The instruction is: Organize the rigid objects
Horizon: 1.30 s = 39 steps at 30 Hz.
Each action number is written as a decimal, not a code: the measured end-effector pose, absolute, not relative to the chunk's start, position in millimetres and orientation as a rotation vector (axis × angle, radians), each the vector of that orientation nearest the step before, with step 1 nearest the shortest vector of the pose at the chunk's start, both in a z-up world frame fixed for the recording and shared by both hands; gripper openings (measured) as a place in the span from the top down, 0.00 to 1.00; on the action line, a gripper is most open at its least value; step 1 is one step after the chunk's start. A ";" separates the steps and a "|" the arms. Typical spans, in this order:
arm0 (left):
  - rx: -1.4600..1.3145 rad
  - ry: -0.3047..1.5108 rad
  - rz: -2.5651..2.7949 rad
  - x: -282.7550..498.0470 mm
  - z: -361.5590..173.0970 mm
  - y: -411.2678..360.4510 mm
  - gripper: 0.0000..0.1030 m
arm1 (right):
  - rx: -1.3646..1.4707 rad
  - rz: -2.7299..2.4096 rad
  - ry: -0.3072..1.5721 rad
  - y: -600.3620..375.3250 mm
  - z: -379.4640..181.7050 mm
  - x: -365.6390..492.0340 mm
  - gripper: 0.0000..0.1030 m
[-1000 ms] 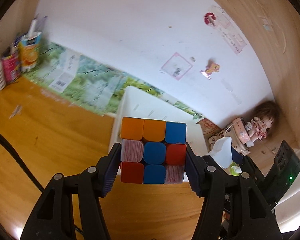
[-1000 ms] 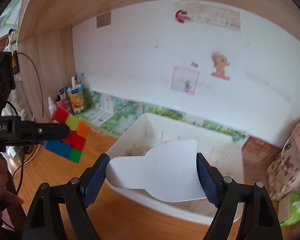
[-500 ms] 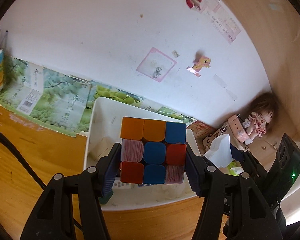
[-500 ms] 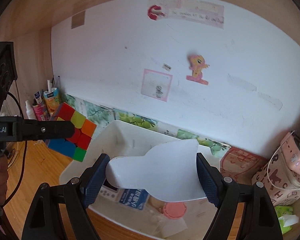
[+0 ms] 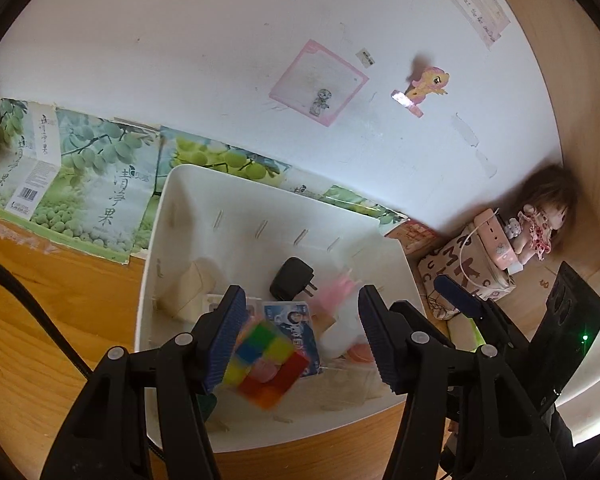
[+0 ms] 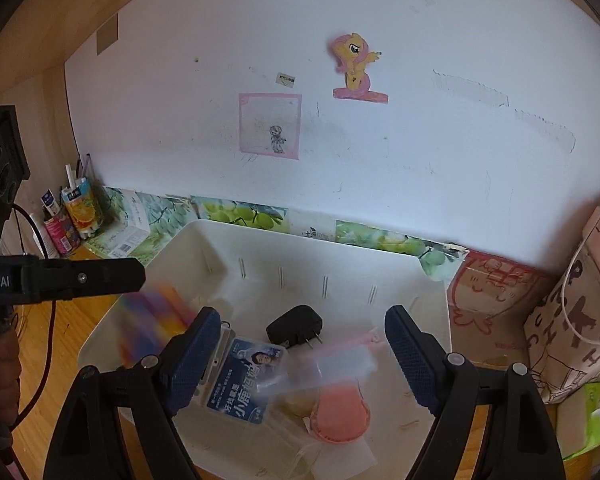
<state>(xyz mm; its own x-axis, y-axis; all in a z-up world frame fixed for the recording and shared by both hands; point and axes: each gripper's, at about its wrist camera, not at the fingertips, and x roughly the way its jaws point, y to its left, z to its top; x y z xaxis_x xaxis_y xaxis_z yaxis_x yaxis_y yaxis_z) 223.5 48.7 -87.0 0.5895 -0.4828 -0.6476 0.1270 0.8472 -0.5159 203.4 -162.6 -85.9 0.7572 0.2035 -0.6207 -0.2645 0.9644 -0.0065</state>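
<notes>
One table (image 5: pixel 40 320) carries a white bin (image 5: pixel 156 240) by the wall | left gripper (image 5: pixel 300 336) over the bin, jaws wide, gripping nothing | right gripper (image 6: pixel 300 356) likewise wide and unloaded | cube (image 5: pixel 266 364) blurred, loose between the left jaws, inside the bin | black plug (image 6: pixel 296 326) on the bin floor

Cube (image 5: pixel 266 364) & white flat piece (image 6: pixel 332 364) motion-blurred over bin (image 6: pixel 428 292); faces unreadable.
</notes>
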 end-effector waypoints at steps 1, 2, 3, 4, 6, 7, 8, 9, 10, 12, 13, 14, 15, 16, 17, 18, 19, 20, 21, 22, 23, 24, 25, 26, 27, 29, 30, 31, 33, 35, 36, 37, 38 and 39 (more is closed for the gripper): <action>-0.445 0.874 -0.368 223.3 -86.9 48.1 0.38 | -0.093 0.256 0.663 -162.4 -86.3 203.6 0.18; -0.446 0.874 -0.368 222.9 -86.2 48.0 0.38 | -0.090 0.256 0.665 -162.3 -86.6 203.6 0.17; -0.448 0.871 -0.369 221.4 -84.3 48.3 0.38 | -0.088 0.258 0.667 -161.9 -86.4 204.1 0.17; -0.447 0.868 -0.368 220.3 -82.8 48.9 0.38 | -0.086 0.257 0.668 -161.2 -85.7 203.6 0.17; -0.446 0.852 -0.364 215.9 -77.3 50.6 0.36 | -0.085 0.259 0.665 -160.3 -82.4 200.9 0.17; -0.446 0.846 -0.362 213.6 -74.5 51.9 0.31 | -0.086 0.259 0.661 -159.7 -80.0 199.1 0.17; -0.446 0.838 -0.358 210.9 -71.1 53.1 0.30 | -0.087 0.258 0.657 -159.6 -77.4 197.3 0.17; -0.448 0.826 -0.355 206.3 -65.8 54.9 0.27 | -0.087 0.258 0.653 -159.4 -74.8 195.0 0.16; -0.449 0.819 -0.353 202.5 -61.7 56.3 0.25 | -0.084 0.256 0.646 -159.3 -71.0 191.1 0.15; -0.458 0.810 -0.357 194.3 -52.2 59.1 0.23 | -0.071 0.257 0.636 -159.9 -65.3 184.9 0.15; -0.460 0.804 -0.357 190.3 -48.2 60.3 0.22 | -0.055 0.257 0.632 -160.4 -61.6 179.8 0.15; -0.459 0.796 -0.355 185.4 -43.4 61.6 0.21 | -0.041 0.256 0.630 -160.7 -59.3 176.3 0.15; -0.455 0.784 -0.352 179.0 -37.4 62.8 0.20 | -0.020 0.257 0.627 -161.5 -56.6 170.9 0.15; -0.453 0.774 -0.348 174.2 -33.1 63.6 0.19 | -0.002 0.258 0.626 -162.3 -54.7 166.7 0.15; -0.449 0.761 -0.344 167.8 -27.6 64.7 0.19 | 0.020 0.259 0.625 -162.9 -52.6 161.0 0.15; -0.444 0.747 -0.338 159.8 -20.9 66.0 0.17 | 0.039 0.261 0.625 -163.3 -50.8 155.8 0.13; -0.441 0.736 -0.332 152.9 -16.2 67.3 0.15 | 0.058 0.263 0.626 -164.0 -49.4 150.3 0.11; -0.439 0.731 -0.329 148.8 -13.3 67.3 0.14 | 0.076 0.263 0.626 -165.1 -48.1 144.1 0.09; -0.434 0.726 -0.320 141.3 -9.5 67.7 0.11 | 0.090 0.262 0.625 -165.9 -47.0 138.8 0.07; -0.429 0.726 -0.311 136.2 -8.0 67.8 0.10 | 0.107 0.261 0.627 -167.3 -46.4 131.5 0.05; -0.423 0.727 -0.302 130.9 -7.2 67.3 0.10 | 0.115 0.263 0.633 -167.9 -46.7 126.9 0.00; -0.417 0.732 -0.286 123.5 -7.8 66.5 0.10 | 0.121 0.264 0.643 -168.2 -48.1 122.1 0.00; -0.413 0.739 -0.273 118.6 -9.7 66.2 0.10 | 0.123 0.263 0.661 -168.0 -51.3 115.6 0.00; -0.411 0.750 -0.257 113.5 -12.5 65.0 0.10 | 0.121 0.264 0.673 -167.7 -54.4 111.4 0.00; -0.411 0.767 -0.238 108.3 -17.0 64.1 0.09 | 0.121 0.266 0.688 -167.4 -58.6 106.8 0.00; -0.409 0.810 -0.202 97.3 -28.7 61.1 0.07 | 0.127 0.265 0.742 -166.6 -71.0 96.0 0.00; -0.407 0.840 -0.185 89.6 -37.3 59.1 0.06 | 0.133 0.267 0.765 -166.8 -76.7 91.7 0.00; -0.405 0.859 -0.175 84.3 -43.1 57.9 0.05 | 0.143 0.269 0.793 -166.9 -84.0 86.3 0.00; -0.391 0.905 -0.137 70.7 -56.7 54.8 0.04 | 0.155 0.263 0.846 -166.6 -99.2 73.7 0.00; -0.382 0.933 -0.087 59.7 -65.5 54.1 0.03 | 0.151 0.250 0.892 -164.9 -112.1 61.8 0.00; -0.376 0.950 -0.040 51.9 -70.6 55.3 0.02 | 0.150 0.244 0.917 -164.3 -117.4 56.2 0.00; -0.369 0.953 -0.003 45.9 -72.8 56.8 0.02 | 0.154 0.239 0.944 -164.4 -122.1 50.1 0.00; -0.359 0.950 0.040 39.8 -73.9 57.8 0.02 | 0.160 0.236 0.971 -164.8 -126.3 43.1 0.00; -0.343 0.941 0.100 31.2 -74.0 59.6 0.02 | 0.160 0.236 0.996 -164.4 -129.6 37.5 0.00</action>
<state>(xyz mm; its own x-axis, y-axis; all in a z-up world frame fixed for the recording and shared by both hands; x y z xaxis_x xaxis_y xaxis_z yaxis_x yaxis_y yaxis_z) 31.2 59.6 -74.0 0.5887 -0.0640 -0.8058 -0.2323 0.9414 -0.2445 37.5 -164.4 -129.6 0.5212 0.2688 -0.8100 -0.1231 0.9629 0.2403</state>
